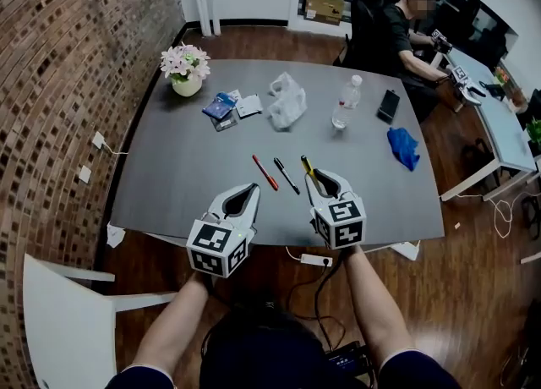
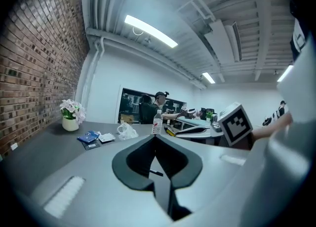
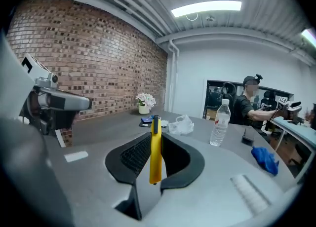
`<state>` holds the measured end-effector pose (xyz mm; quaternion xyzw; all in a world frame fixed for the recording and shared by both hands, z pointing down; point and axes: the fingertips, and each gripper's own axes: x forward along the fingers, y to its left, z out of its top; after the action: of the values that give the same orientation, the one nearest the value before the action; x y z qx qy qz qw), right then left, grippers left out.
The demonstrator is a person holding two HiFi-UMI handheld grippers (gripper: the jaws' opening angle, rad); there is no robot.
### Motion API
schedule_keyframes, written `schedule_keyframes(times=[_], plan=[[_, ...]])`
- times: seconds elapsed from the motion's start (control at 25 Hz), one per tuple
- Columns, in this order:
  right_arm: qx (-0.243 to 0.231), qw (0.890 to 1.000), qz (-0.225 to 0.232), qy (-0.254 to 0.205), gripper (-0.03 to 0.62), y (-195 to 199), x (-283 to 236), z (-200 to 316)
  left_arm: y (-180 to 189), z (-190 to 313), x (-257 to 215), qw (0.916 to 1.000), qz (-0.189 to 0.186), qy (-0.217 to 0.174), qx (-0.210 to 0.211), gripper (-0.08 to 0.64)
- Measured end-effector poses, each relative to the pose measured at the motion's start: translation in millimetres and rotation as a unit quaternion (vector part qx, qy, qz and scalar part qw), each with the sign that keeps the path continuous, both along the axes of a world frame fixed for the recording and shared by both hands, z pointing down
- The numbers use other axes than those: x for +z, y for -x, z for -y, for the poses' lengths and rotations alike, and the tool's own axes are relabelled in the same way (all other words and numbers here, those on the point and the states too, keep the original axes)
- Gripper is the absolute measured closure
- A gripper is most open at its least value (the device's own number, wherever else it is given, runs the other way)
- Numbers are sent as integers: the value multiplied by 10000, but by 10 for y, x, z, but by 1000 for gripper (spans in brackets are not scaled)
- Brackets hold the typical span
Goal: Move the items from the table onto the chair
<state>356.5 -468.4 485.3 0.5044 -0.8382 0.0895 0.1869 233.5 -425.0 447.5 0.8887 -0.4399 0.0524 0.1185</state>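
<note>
The right hand-held gripper [image 3: 156, 139] is closed on a yellow pen [image 3: 155, 158], pinched between the jaw tips so that its dark-capped end pokes out past them. The grip looks firm enough to carry the pen clear of the desk [image 1: 186, 176]. The left hand-held gripper [image 2: 154, 138] has its jaw tips together with nothing between them. It hovers over the near edge of the desk, probably free for the next pick.

Just ahead of both lie a red pen [image 1: 265, 172] and a black pen [image 1: 286, 175], side by side and within easy reach, which makes them likely next.

Farther back sit a blue packet [image 1: 219, 106], a white plastic bag [image 1: 287, 100], a water bottle [image 1: 346, 102], a dark phone [image 1: 389, 105] and a blue cloth [image 1: 404, 146], with a flower pot [image 1: 186, 70] at the far left corner.

The white chair [image 1: 63, 320] stands low at the person's left, well apart from the held pen, so I judge the carry has barely begun.
</note>
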Motion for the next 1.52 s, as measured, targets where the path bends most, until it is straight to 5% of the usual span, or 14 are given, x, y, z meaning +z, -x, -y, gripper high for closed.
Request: schedule_keyframes(times=[0.84,1.32,1.52], plan=[[-22,9760,-763,2039,529,-204,1745,646,-175,351,519,9984,-251,477,196,548],[30,9774,-553,2042,471,-193,1733,651,-107,452,512,9983,-258,500,125,548],[75,9871,-488,1524,469,-196,1337,691,-25,480,397,9989,-272,385,33,548]])
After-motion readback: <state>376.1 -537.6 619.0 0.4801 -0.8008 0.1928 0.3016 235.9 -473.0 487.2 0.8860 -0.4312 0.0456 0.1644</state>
